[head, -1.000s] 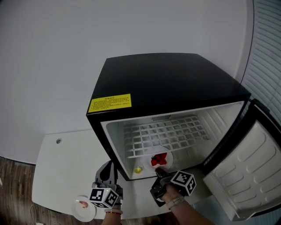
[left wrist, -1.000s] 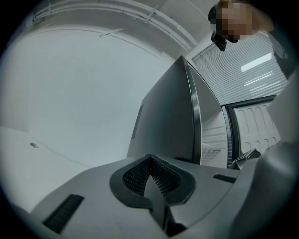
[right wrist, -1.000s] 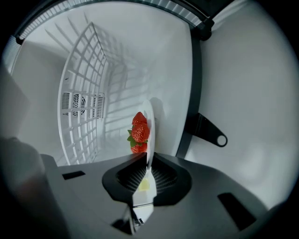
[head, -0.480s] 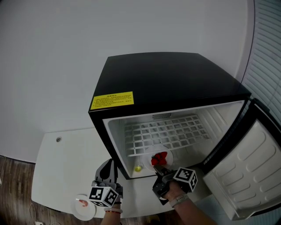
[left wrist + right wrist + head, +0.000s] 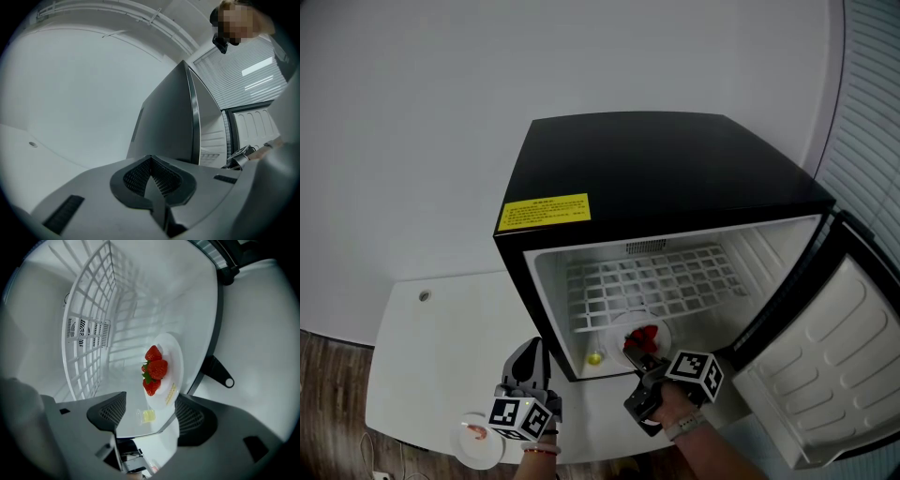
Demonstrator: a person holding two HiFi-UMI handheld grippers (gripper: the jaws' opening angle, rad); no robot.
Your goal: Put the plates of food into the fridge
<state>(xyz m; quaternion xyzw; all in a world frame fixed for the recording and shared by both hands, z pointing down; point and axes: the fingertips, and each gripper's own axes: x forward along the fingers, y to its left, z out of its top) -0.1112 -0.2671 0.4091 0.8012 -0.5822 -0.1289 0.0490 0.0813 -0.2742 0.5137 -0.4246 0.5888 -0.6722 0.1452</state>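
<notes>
— From the head view, where does the food stand?

— The plate of strawberries (image 5: 645,336) sits on the floor of the fridge (image 5: 656,169), near the front, under the wire shelf (image 5: 652,281). The door (image 5: 825,366) hangs wide open to the right. A second plate (image 5: 480,442), with something pinkish on it, is out on the white table (image 5: 441,337), close to its near edge.

— And the two tools?

— The right gripper (image 5: 636,354) reaches in at the fridge opening, its tips just by the strawberry plate. The left gripper (image 5: 531,354) hangs over the table just left of the fridge, beside that second plate.

— What does the left gripper view give you?

— The left gripper (image 5: 151,178) has its jaws pressed together with nothing between them. Past them you see the grey side of the fridge (image 5: 164,126) and the table (image 5: 28,154).

— The right gripper view?

— The right gripper (image 5: 151,414) has just been opening, and its jaws stand spread wide. The near rim of the plate of strawberries (image 5: 174,366) lies between them, but the pads are clear of it. The plate rests on the fridge floor on its own, three berries on it, a small yellowish bit (image 5: 148,416) just beside it, the wire shelf (image 5: 89,333) further in.
</notes>
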